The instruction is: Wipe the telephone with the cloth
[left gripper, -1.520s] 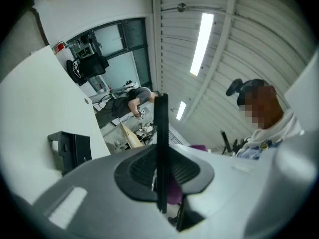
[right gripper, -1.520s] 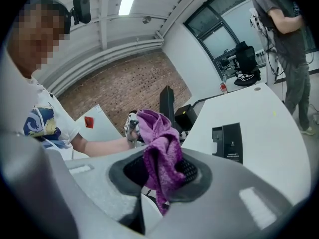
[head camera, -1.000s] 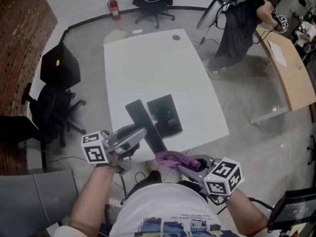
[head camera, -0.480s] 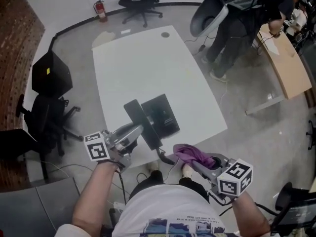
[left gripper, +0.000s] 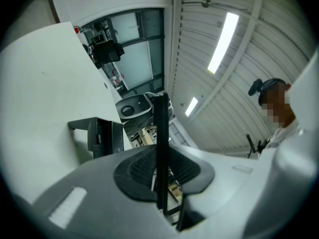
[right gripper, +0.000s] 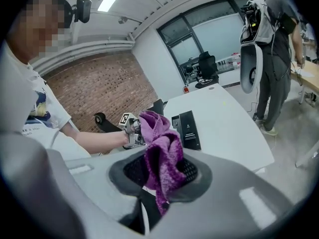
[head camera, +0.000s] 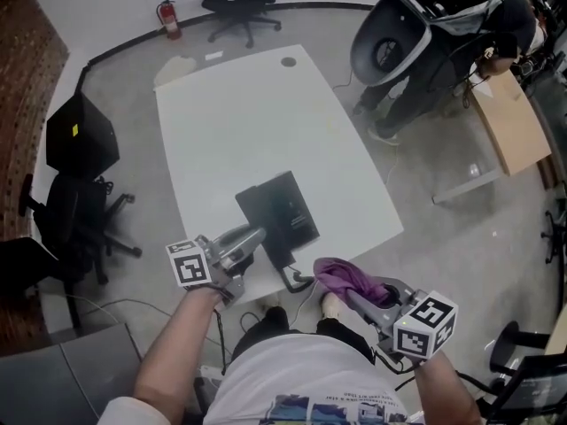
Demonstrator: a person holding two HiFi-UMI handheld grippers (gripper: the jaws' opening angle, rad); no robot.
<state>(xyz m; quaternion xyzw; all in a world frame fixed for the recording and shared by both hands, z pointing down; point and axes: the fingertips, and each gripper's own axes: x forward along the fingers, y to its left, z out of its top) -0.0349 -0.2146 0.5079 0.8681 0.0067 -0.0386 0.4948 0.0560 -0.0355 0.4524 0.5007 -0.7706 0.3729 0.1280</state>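
The black telephone base point(head camera: 291, 206) sits near the front edge of the white table point(head camera: 257, 122). Its long black handset point(head camera: 257, 224) lies along the base's left side, with my left gripper point(head camera: 255, 240) shut on it. In the left gripper view the handset point(left gripper: 160, 148) stands edge-on between the jaws, with the base point(left gripper: 99, 136) behind it on the left. My right gripper point(head camera: 353, 292) is off the table's front right corner, shut on a bunched purple cloth point(head camera: 344, 279). In the right gripper view the cloth point(right gripper: 162, 153) droops over the jaws, apart from the telephone base point(right gripper: 188, 129).
A coiled cord point(head camera: 292, 280) hangs off the table's front edge. Black office chairs point(head camera: 80, 135) stand at the left. A person holding a white chair shell point(head camera: 425, 25) stands at the far right beside a wooden desk point(head camera: 518, 122).
My left gripper has come down with the handset, closer to the table and the base's left side. The right gripper with the cloth has drifted a little to the right.
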